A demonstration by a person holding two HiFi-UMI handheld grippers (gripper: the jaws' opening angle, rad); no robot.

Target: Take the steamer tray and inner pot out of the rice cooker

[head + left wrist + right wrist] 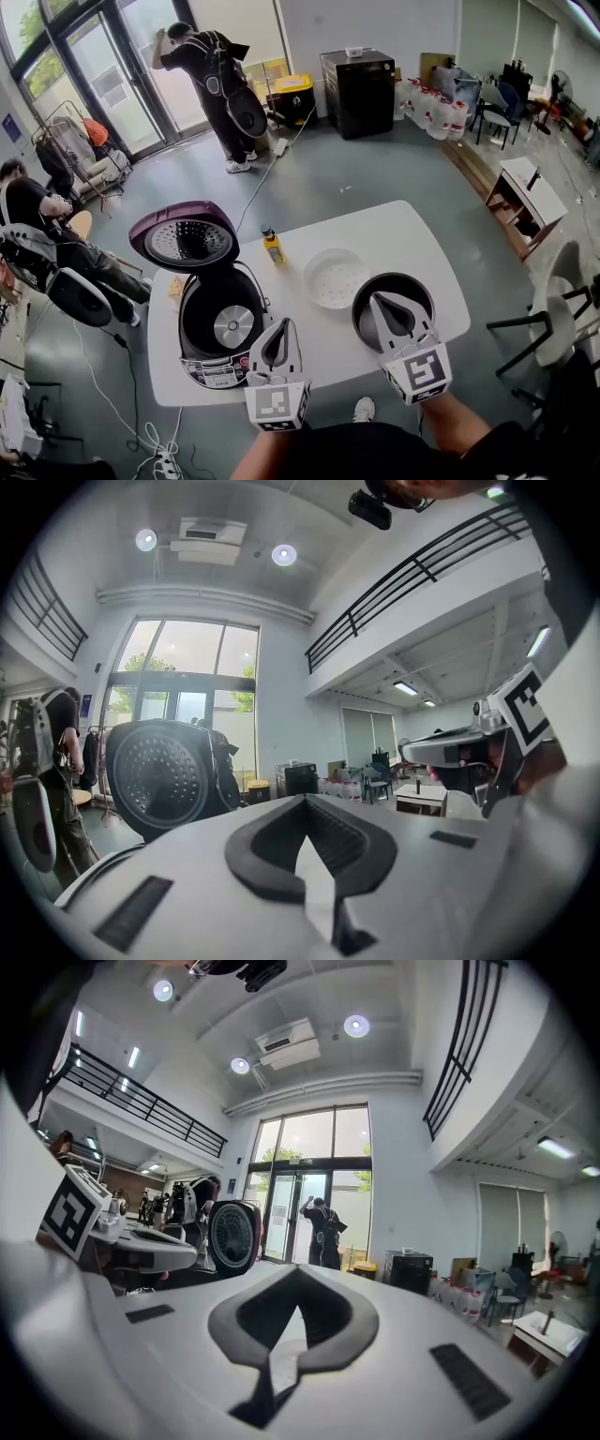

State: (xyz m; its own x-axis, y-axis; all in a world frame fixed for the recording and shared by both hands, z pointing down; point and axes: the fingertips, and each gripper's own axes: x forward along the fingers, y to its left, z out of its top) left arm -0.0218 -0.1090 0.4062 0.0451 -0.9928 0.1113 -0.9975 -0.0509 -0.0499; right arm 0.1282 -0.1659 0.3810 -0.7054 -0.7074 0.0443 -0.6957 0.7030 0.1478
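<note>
Since the tray [336,277] and pot [414,289] stand on the table [412,234] at centre and lower right of the head view, beside the hollow cooker [221,323], the task looks done. Left gripper view shows the left gripper [305,800] with jaws pressed together, empty. Right gripper view shows the right gripper [298,1270] likewise, with nothing left to hold.

Lab-like hall: glass doors [122,84], mezzanine railing [422,574], concrete floor [356,169].
</note>
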